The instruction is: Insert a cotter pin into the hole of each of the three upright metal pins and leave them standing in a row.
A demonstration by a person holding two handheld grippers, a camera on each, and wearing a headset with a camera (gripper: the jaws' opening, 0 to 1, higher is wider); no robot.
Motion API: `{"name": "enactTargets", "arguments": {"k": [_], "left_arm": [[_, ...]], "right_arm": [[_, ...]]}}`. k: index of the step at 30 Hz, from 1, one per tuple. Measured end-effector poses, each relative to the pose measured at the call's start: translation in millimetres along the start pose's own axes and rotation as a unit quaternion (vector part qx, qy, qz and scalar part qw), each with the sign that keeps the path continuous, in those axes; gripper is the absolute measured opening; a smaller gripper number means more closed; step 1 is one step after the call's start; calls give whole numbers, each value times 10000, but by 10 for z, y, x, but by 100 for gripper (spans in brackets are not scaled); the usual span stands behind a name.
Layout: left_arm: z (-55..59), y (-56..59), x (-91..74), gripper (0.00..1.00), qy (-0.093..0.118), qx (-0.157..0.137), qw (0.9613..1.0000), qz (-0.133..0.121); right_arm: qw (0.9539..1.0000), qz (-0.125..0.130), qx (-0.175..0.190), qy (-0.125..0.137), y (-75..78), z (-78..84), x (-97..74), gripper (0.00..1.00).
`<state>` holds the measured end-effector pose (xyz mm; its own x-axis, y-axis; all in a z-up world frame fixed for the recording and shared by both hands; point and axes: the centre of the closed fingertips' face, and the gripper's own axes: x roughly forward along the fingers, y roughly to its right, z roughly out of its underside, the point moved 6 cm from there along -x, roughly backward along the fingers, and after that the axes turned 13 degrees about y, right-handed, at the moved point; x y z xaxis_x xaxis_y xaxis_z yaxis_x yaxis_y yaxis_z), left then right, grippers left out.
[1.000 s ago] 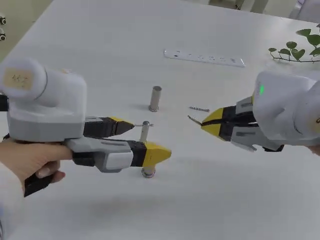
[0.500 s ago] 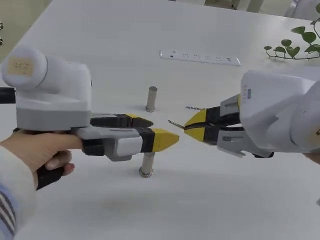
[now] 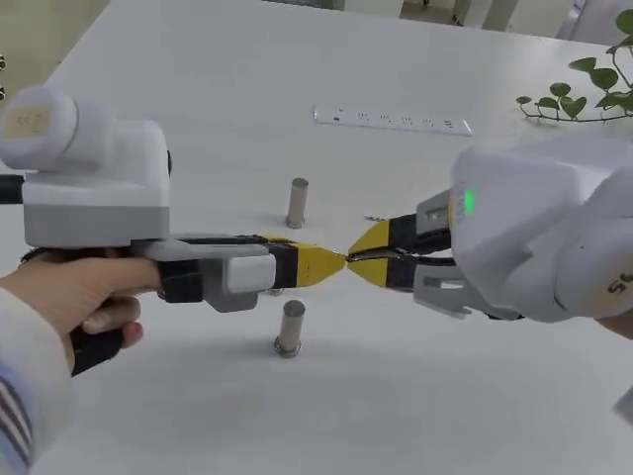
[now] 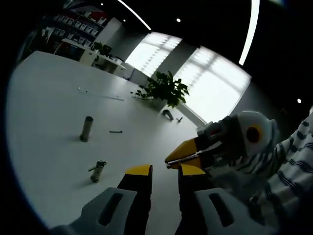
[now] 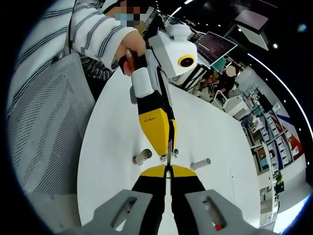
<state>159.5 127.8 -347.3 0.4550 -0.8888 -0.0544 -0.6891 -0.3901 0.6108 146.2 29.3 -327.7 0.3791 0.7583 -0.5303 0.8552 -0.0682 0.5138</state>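
Observation:
My right gripper point(image 3: 354, 261) is shut on a thin cotter pin point(image 5: 168, 149) that sticks out past its yellow tips point(image 5: 167, 169). My left gripper point(image 3: 334, 264) faces it tip to tip. Its jaws point(image 4: 165, 170) stand open, with the end of the cotter pin point(image 4: 172, 165) at the gap. One bare metal pin point(image 3: 298, 203) stands behind the grippers and another metal pin point(image 3: 290, 328) in front. A third metal pin point(image 4: 98, 171) has a cotter pin through it. A loose cotter pin point(image 4: 116, 131) lies on the white table point(image 3: 198, 89).
A white power strip point(image 3: 391, 121) lies at the back of the table, with a green plant point(image 3: 584, 84) at the far right. A grey mesh chair point(image 5: 44, 122) stands by the table edge, beside a person in a striped shirt point(image 5: 93, 34).
Both grippers have closed in on each other above the table until their tips meet. The right one brought the cotter pin leftward. The left jaws have narrowed.

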Motion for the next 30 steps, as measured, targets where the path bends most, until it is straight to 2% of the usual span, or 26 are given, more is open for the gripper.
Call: {"name": "enactTargets", "arguments": {"k": [7, 12, 15, 17, 23, 28, 30], "left_arm": [[9, -25, 15, 11, -1, -95, 9999, -76], [26, 2, 17, 3, -37, -135, 9999, 22], [25, 12, 25, 2, 20, -235, 9997, 22], [32, 28, 22, 0, 17, -401, 9991, 98], [48, 11, 12, 0, -16, -367, 9993, 70], [31, 16, 11, 0, 131, -372, 9992, 27], [37, 22, 12, 0, 102, -439, 9990, 21]], "right_arm": [[9999, -11, -133, -8, -18, -36, 3, 0], [9998, -16, -197, -25, -24, -53, 5, 0], [9998, -27, -212, -20, -31, -61, 12, 0], [9996, -41, -264, -26, -34, -63, 18, 0], [9995, -67, -316, -35, -43, -68, 29, 0], [9996, 30, -275, -10, -18, -74, 24, 0], [9997, 29, -224, 1, -22, -74, 19, 0]]}}
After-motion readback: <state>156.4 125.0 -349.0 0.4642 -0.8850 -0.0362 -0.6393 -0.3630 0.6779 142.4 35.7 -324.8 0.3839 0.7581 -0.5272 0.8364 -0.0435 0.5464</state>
